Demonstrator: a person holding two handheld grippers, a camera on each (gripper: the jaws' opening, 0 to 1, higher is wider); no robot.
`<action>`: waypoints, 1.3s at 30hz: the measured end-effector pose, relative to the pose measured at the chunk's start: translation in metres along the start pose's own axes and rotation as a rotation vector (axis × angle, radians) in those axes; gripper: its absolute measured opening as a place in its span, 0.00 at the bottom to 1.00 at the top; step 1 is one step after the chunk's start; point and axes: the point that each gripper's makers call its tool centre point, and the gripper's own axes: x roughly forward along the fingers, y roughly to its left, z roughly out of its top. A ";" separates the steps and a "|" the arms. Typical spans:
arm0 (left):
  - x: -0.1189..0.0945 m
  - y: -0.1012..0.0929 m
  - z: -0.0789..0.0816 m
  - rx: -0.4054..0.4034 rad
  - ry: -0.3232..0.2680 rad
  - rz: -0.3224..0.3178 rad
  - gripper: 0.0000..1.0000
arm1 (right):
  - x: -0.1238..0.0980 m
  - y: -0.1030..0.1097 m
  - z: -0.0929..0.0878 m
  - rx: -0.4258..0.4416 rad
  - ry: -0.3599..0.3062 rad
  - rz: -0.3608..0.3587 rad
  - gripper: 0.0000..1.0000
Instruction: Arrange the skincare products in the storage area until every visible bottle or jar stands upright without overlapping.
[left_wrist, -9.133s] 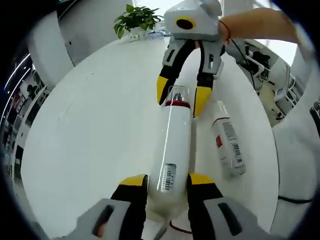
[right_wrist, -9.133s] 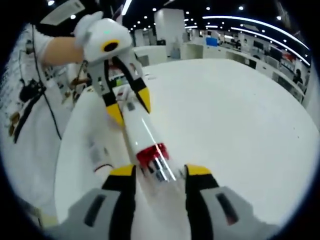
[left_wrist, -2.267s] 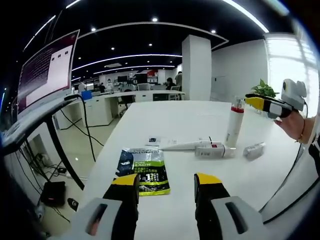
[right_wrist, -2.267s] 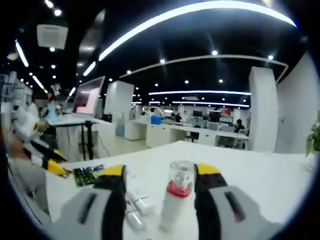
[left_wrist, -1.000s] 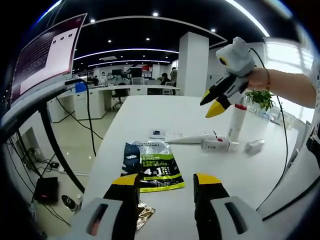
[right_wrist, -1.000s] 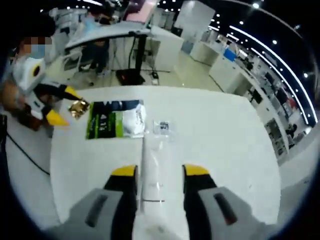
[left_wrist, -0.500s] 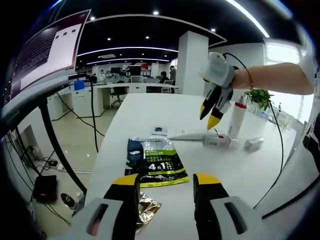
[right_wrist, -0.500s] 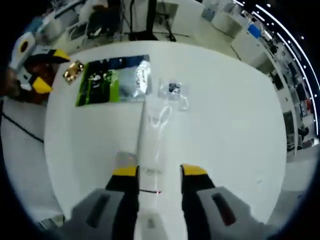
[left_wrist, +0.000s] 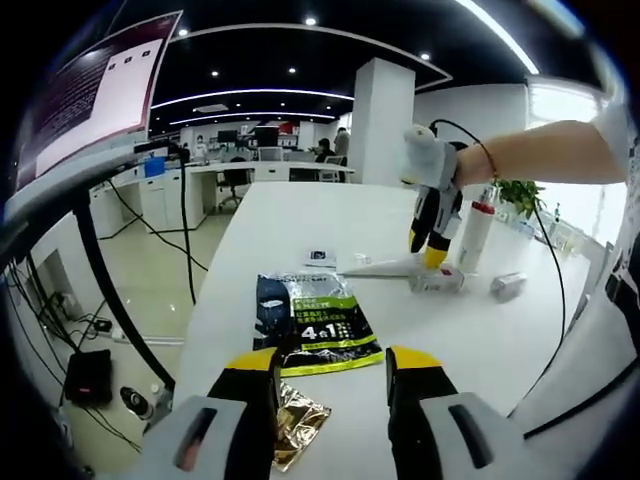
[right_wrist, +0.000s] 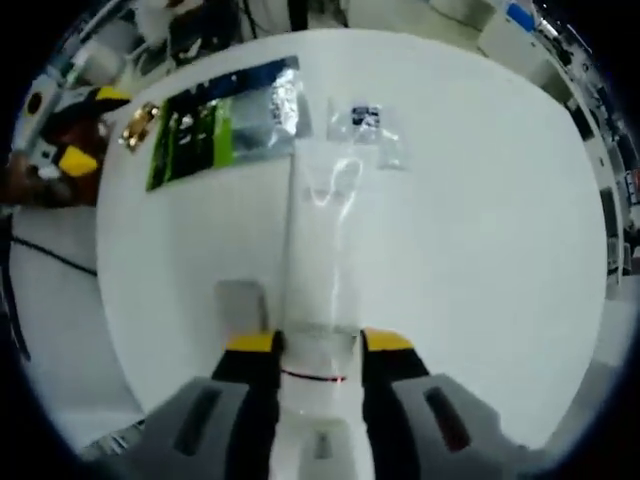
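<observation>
Right hand-held gripper (right_wrist: 318, 345) sits down over the lying tube (right_wrist: 318, 250), jaws snug on either side of its cap end; tube runs off toward 12 o'clock across the tabletop (right_wrist: 480, 200). Left hand-held gripper (left_wrist: 330, 365) is spread apart with nothing between its jaws, sachet (left_wrist: 312, 325) just ahead at 12. Upright bottle (left_wrist: 474, 238) stands at 2 o'clock.

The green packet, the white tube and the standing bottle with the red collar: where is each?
green packet (left_wrist: 318, 325), left gripper view, printed front.
white tube (right_wrist: 318, 250), right gripper view, mid body.
standing bottle (left_wrist: 474, 238), left gripper view, white body.
</observation>
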 end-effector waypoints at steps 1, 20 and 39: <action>0.000 0.000 0.000 0.003 0.001 -0.002 0.43 | -0.001 -0.001 0.000 0.003 0.004 -0.001 0.29; 0.012 -0.004 -0.011 -0.007 0.058 -0.059 0.42 | -0.003 0.015 -0.010 -0.103 0.036 -0.072 0.27; 0.020 -0.027 -0.022 -0.052 0.109 -0.140 0.39 | -0.001 0.066 -0.017 -0.423 -0.004 -0.042 0.26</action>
